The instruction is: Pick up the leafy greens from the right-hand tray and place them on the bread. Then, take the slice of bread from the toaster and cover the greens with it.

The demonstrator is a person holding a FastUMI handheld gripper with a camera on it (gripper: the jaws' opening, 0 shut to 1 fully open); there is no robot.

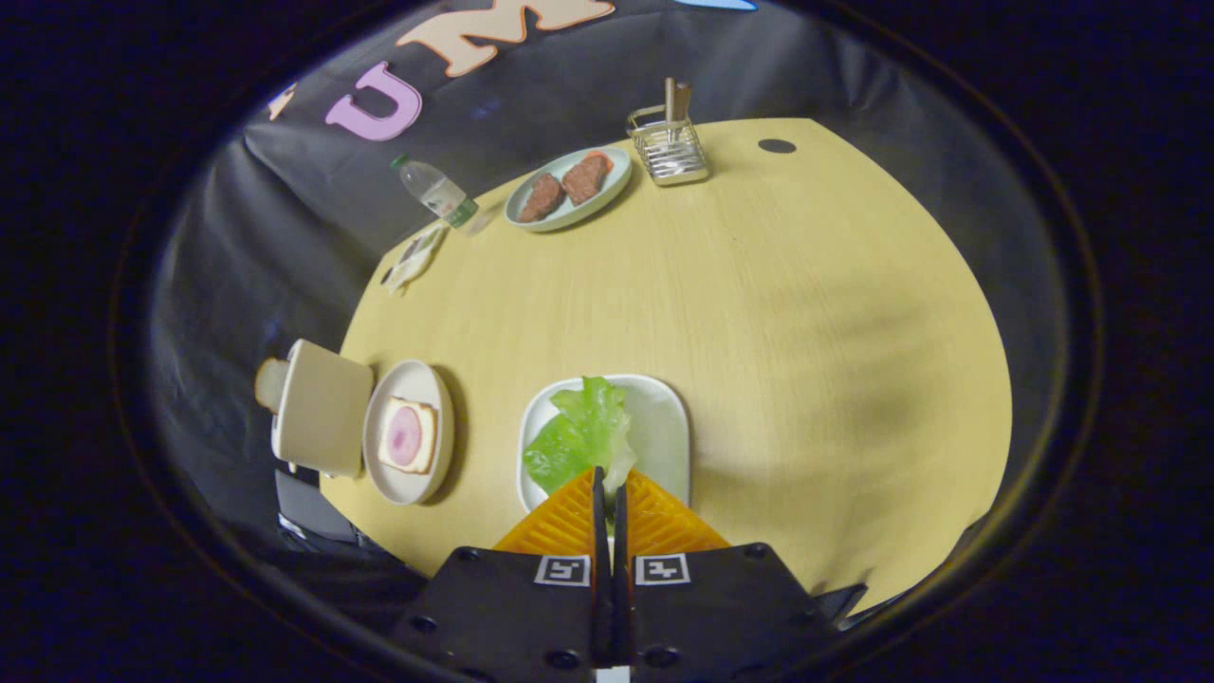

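Toaster (322, 408): left of the square tray, a bread slice (270, 382) poking from it.
Round plate (410, 432): between toaster and tray — carries bread (409, 435) with a pink centre.
Leafy greens (579, 434): over the tray (659, 427), their near end nipped at the fingertips.
Gripper (608, 486): clenched on the greens.

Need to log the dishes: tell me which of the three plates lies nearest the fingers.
The square white plate holding the lettuce, just ahead of the nearly closed fingers. The bread plate and meat plate lie farther off.
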